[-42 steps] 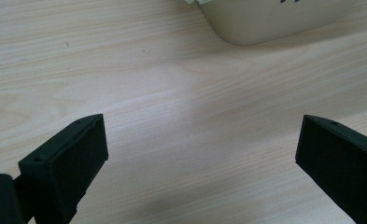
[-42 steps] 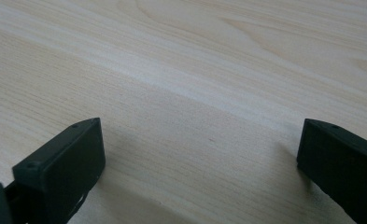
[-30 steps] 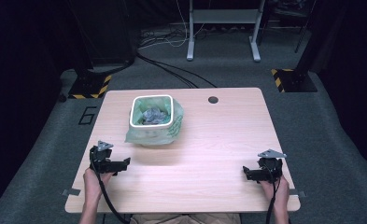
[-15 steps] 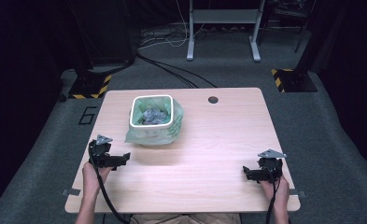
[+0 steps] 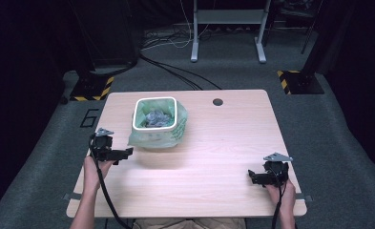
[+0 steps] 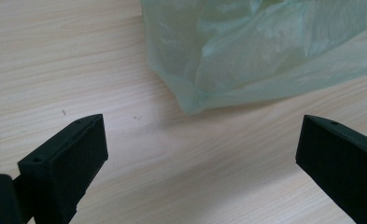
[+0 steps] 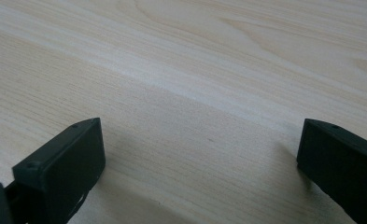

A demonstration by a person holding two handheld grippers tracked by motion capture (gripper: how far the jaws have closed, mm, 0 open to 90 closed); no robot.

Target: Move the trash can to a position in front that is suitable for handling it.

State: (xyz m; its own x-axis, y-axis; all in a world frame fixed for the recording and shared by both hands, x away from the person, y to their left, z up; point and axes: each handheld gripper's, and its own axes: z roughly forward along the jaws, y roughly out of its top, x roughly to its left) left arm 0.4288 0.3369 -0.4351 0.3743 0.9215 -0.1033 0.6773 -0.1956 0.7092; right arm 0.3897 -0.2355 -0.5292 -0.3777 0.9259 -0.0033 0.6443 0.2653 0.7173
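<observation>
A pale wooden counter (image 5: 213, 143) with a fine straight grain and rounded corners carried a small white square-rimmed bin (image 5: 155, 114) on its far left part. The bin was lined with a thin, translucent pale green plastic bag (image 5: 168, 135), whose loose, wrinkled skirt hung over the rim and spread onto the wood around the base. Crumpled grey scraps (image 5: 153, 118) lay inside the bin; what they were made of could not be told. A small dark round hole (image 5: 217, 101) sat in the counter near its far edge, to the right of the bin.

The left tongs (image 5: 126, 153), matte black and blocky with a grey three-cornered plate on top, were held just left of and nearer than the bin, tips pointing right toward the bag's lower corner. In the left gripper view (image 6: 197, 154) the two flat-faced jaws stood wide apart, with bare wood between them and nothing in their grip; the folded, glossy edge of the bag (image 6: 265, 51) lay just beyond them, apart from both jaws.

The right tongs (image 5: 252, 177), of the same black make, were at the near right of the counter, well apart from the bin, tips pointing left. In the right gripper view (image 7: 200, 158) their jaws were likewise spread wide over bare, smooth wood and held nothing.

A black cable trailed from each tool back along the person's forearm toward the near edge.
</observation>
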